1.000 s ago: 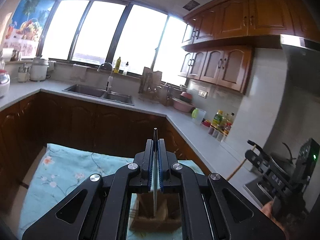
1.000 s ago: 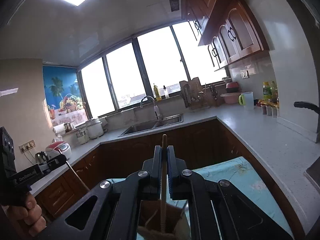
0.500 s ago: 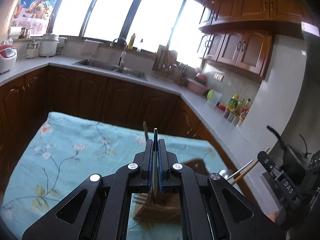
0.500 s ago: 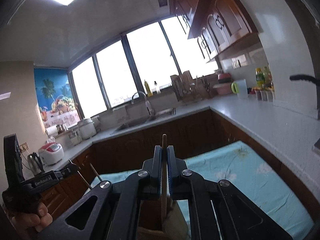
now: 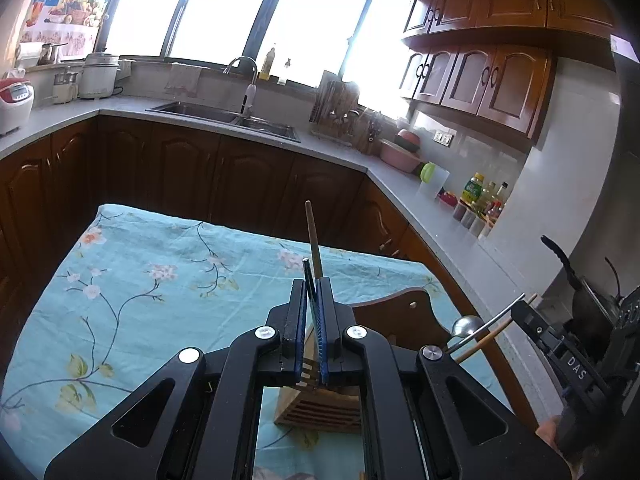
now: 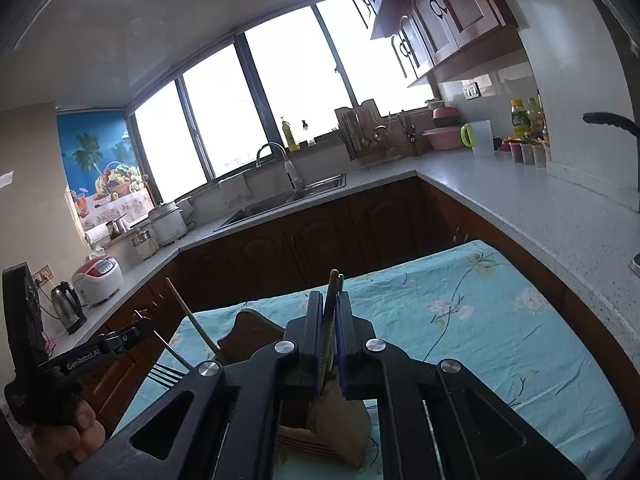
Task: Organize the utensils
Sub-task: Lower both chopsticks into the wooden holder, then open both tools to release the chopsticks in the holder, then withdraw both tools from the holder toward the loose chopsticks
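Note:
My left gripper [image 5: 312,296] is shut on a wooden-handled utensil [image 5: 313,240] and a dark-handled fork whose tines [image 5: 304,374] point down, held over a slatted wooden utensil holder [image 5: 320,410] on the floral cloth [image 5: 140,280]. My right gripper [image 6: 329,308] is shut on a dark-handled utensil [image 6: 333,284] above the same holder [image 6: 320,440]. In the left wrist view the right gripper [image 5: 520,312] holds a metal spoon [image 5: 464,326] and a wooden stick. In the right wrist view the left gripper [image 6: 132,332] shows the fork tines [image 6: 164,374].
A dark wooden board [image 5: 400,320] lies behind the holder. Grey counters [image 6: 540,208], a sink [image 5: 224,114], a rice cooker [image 6: 98,276], a kettle [image 6: 68,306] and bottles [image 5: 476,196] ring the table.
Both views have tilted down toward the table. The holder now lies more fully under both grippers, and the two grippers have come closer together.

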Motion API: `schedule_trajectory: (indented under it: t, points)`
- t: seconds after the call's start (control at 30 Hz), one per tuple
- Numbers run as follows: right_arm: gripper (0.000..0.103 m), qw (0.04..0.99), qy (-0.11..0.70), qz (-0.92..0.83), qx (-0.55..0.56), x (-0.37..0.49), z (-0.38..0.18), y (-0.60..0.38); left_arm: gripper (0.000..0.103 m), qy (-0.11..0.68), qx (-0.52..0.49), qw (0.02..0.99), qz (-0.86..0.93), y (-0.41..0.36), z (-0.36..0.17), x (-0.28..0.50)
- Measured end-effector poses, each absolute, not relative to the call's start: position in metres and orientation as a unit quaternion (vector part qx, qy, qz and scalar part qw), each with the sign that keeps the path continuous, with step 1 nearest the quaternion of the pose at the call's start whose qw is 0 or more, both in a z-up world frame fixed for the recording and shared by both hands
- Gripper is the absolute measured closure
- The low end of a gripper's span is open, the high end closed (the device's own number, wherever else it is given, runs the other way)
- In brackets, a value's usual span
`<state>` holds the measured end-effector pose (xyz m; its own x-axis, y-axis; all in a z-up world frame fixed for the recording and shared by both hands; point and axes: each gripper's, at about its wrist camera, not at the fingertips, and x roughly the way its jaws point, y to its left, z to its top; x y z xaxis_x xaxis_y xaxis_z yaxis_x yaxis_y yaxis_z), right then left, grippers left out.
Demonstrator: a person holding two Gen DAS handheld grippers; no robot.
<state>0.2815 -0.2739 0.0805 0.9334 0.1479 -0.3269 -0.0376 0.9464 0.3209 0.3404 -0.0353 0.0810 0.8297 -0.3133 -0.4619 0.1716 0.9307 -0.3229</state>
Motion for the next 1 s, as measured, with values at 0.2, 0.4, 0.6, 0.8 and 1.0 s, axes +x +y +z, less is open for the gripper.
schedule_trajectory:
  t: [0.2, 0.4, 0.6, 0.8, 1.0]
  points:
    - [0.090, 0.971, 0.171, 0.049, 0.162, 0.279, 0.083, -0.276, 0.096, 0.268, -0.147, 0.943, -0.134, -0.031, 0.086, 0.338]
    - [0.037, 0.973, 0.148, 0.060, 0.169, 0.266, 0.096, -0.279, 0.056, 0.247, -0.141, 0.949, -0.134, -0.029, 0.102, 0.314]
    - [0.003, 0.976, 0.124, 0.070, 0.165, 0.240, 0.110, -0.279, 0.011, 0.215, -0.142, 0.961, -0.097, -0.017, 0.115, 0.280]
    - [0.001, 0.971, 0.133, 0.086, 0.177, 0.205, 0.107, -0.283, 0.008, 0.223, -0.131, 0.962, -0.086, 0.003, 0.102, 0.243]
    - [0.001, 0.963, 0.168, 0.096, 0.186, 0.171, 0.083, -0.285, 0.008, 0.251, -0.138, 0.956, -0.068, 0.020, 0.076, 0.206]
